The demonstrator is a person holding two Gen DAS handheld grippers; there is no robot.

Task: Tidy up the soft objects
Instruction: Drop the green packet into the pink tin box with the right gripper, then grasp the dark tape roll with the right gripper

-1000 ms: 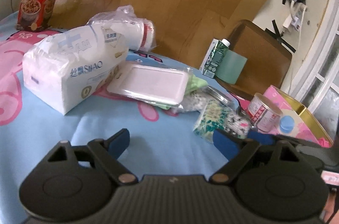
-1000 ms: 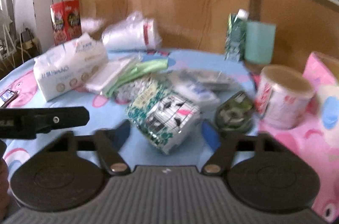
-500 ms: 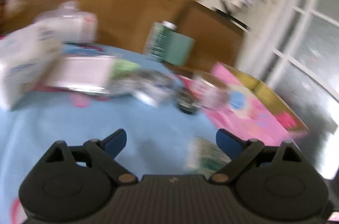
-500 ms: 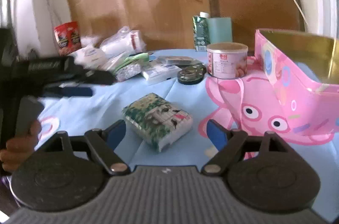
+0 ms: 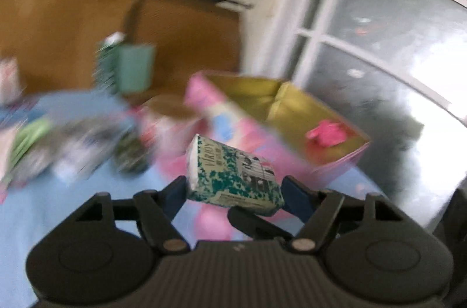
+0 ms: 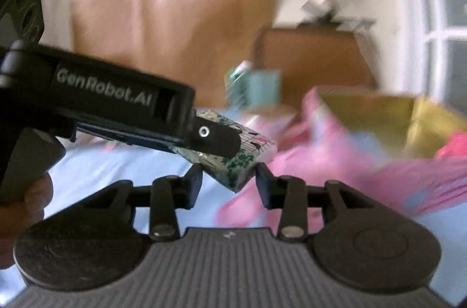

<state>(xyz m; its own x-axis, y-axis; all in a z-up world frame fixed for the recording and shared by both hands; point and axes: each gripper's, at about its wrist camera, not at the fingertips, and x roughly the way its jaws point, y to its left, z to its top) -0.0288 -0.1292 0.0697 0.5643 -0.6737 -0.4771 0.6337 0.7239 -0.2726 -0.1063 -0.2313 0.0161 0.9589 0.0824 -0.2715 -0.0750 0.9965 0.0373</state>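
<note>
A green-and-white patterned tissue pack point(image 5: 233, 179) is held off the table between both grippers. My left gripper point(image 5: 233, 192) has its blue pads against the pack's two ends. My right gripper point(image 6: 229, 176) is closed on the pack's near corner point(image 6: 233, 165), with the left gripper's black body point(image 6: 116, 109) reaching in from the left above it. A pink box with a gold inside point(image 5: 292, 109) stands just beyond, holding a pink soft item point(image 5: 329, 133). It also shows in the right wrist view point(image 6: 379, 115).
On the blue tablecloth point(image 5: 73, 206) to the left lie blurred packets point(image 5: 73, 138) and a dark round tin point(image 5: 130, 153). A green carton point(image 5: 125, 68) stands at the back before a brown chair point(image 5: 189, 31). A window point(image 5: 379, 45) is to the right.
The tissue pack lay on the table between my right gripper's open fingers. Now both grippers have closed on it and lifted it toward the pink box. Both views swung right.
</note>
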